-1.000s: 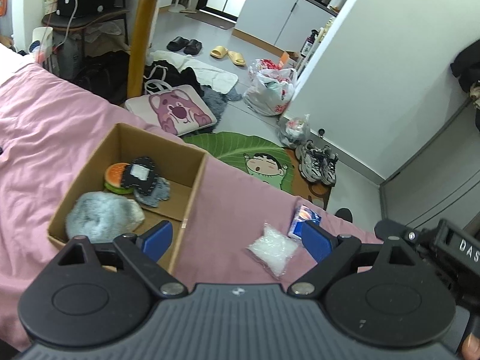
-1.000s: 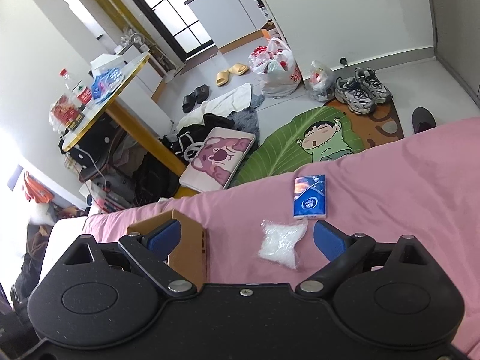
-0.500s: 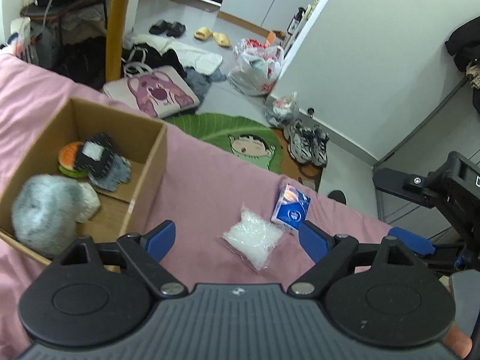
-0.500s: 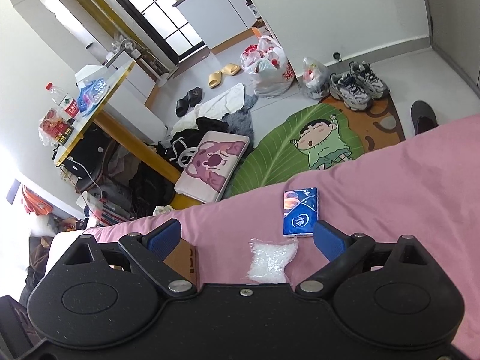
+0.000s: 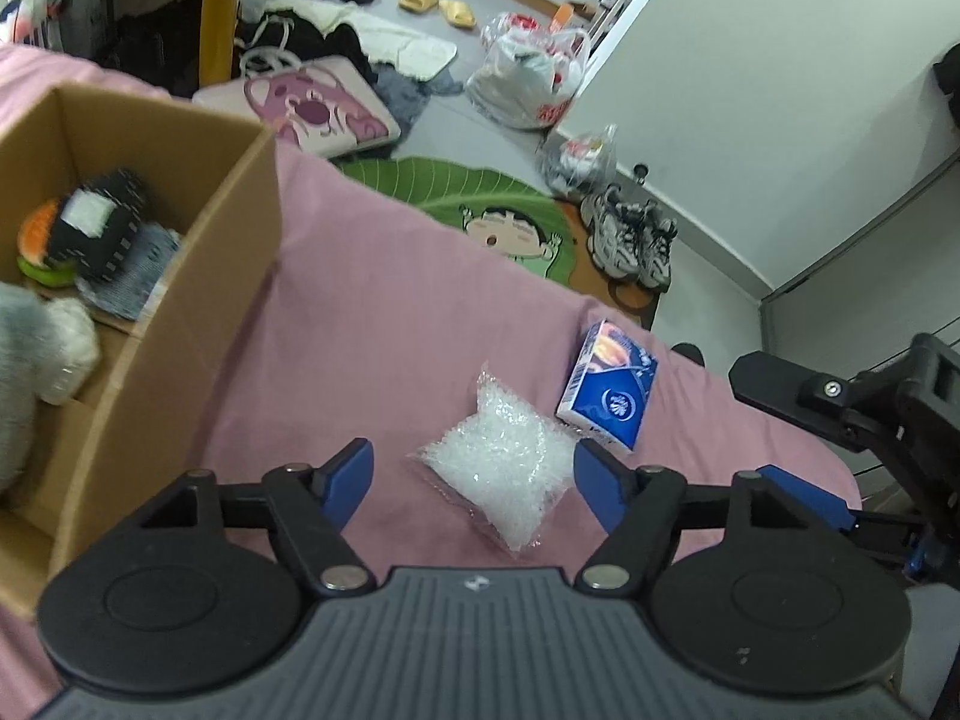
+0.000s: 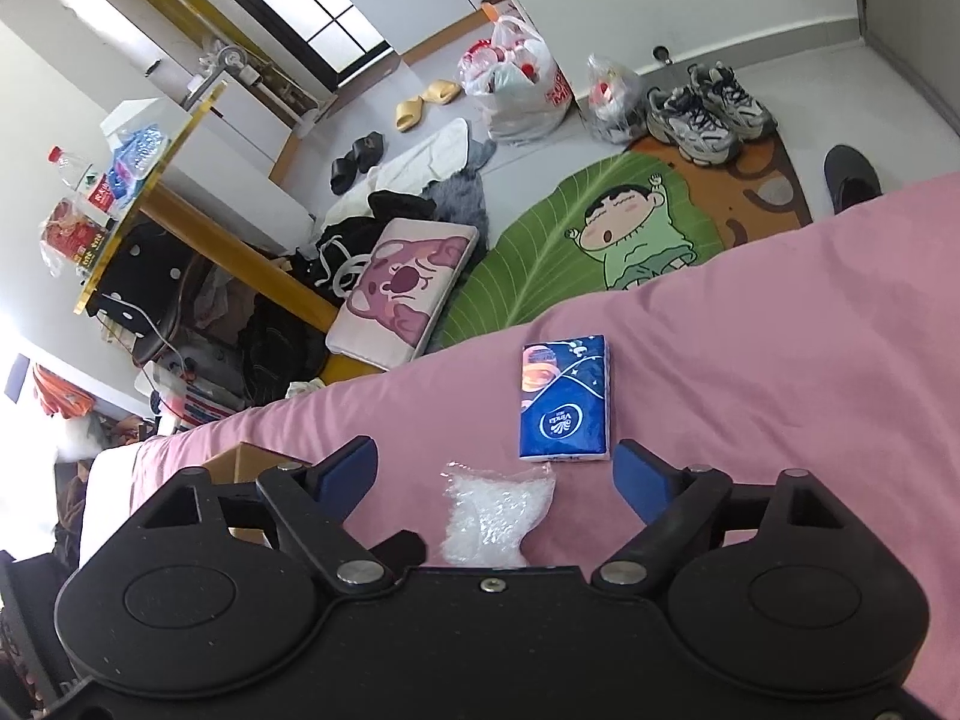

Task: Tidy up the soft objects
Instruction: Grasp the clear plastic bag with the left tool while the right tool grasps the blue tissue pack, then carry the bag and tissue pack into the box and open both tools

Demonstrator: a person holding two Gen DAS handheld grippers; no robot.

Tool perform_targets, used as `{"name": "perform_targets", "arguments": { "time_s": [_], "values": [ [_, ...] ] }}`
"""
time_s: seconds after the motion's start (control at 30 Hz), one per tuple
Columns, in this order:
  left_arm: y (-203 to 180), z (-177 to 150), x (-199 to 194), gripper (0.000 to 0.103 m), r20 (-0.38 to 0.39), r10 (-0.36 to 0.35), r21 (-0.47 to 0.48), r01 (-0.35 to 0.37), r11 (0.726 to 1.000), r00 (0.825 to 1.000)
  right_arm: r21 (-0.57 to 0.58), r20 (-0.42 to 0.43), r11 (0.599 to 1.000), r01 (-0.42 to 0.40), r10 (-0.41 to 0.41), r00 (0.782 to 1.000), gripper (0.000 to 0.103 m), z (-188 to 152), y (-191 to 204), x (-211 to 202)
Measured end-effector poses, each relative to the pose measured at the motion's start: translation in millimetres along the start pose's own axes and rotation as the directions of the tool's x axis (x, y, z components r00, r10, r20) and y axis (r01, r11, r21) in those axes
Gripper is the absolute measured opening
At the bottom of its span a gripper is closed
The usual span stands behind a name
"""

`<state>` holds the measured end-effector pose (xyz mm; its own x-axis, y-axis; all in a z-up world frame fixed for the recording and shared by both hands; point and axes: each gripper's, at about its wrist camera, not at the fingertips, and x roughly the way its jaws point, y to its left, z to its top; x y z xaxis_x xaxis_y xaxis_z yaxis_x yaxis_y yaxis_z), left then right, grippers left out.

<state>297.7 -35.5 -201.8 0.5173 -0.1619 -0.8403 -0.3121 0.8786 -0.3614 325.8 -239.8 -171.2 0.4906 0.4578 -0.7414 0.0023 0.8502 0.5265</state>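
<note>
Both my grippers are spread wide with nothing in them: left gripper hangs right over the clear crinkly bag on the pink bed, right gripper just behind it too. Blue tissue pack sits touching the bag's far corner. Cardboard box off to my left has the plush toys inside.

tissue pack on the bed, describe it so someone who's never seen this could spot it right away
On the pink bedsheet, right of the cardboard box, two small items lie together. The tissue pack is the flat dark-blue rectangle with a white logo; its neighbour is a clear bag of white pellets.
</note>
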Motion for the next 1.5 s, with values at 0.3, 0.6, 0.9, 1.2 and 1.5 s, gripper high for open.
{"name": "perform_targets", "arguments": {
  "time_s": [0.3,0.6,0.9,1.2,1.5],
  "values": [
    [7.7,1.0,49.4,0.066,-0.075,0.011,-0.034,-0.014,0.999,0.997,0.017,-0.042,1.0,-0.001,0.001,0.999,0.08,9.7,-12.2,38.8],
    [10.8,-1.1,57.8,0.051,-0.065,-0.018,-0.067,0.013,0.998,0.998,-0.002,-0.098,0.999,0.054,-0.053,0.994,0.07,15.1,-15.1,75.6],
    [15.6,1.4,53.5,0.024,-0.062,-0.112,-0.112,0.105,0.988,0.992,-0.08,-0.125,0.991,0.111,-0.121,0.985,0.044,3.2,-4.9,90.1],
    [17.1,3.1,19.8,0.014,-0.015,-0.112,-0.092,0.11,0.99,0.994,-0.082,-0.1,0.991,0.108,-0.116,0.988,0.025,-4.3,2.7,67.0],
    [12.5,0.8,-27.3,0.012,0.052,-0.111,-0.047,0.114,0.992,0.992,-0.098,-0.053,0.99,0.105,-0.111,0.992,0.022,-17.9,12.6,37.3]
  ]
}}
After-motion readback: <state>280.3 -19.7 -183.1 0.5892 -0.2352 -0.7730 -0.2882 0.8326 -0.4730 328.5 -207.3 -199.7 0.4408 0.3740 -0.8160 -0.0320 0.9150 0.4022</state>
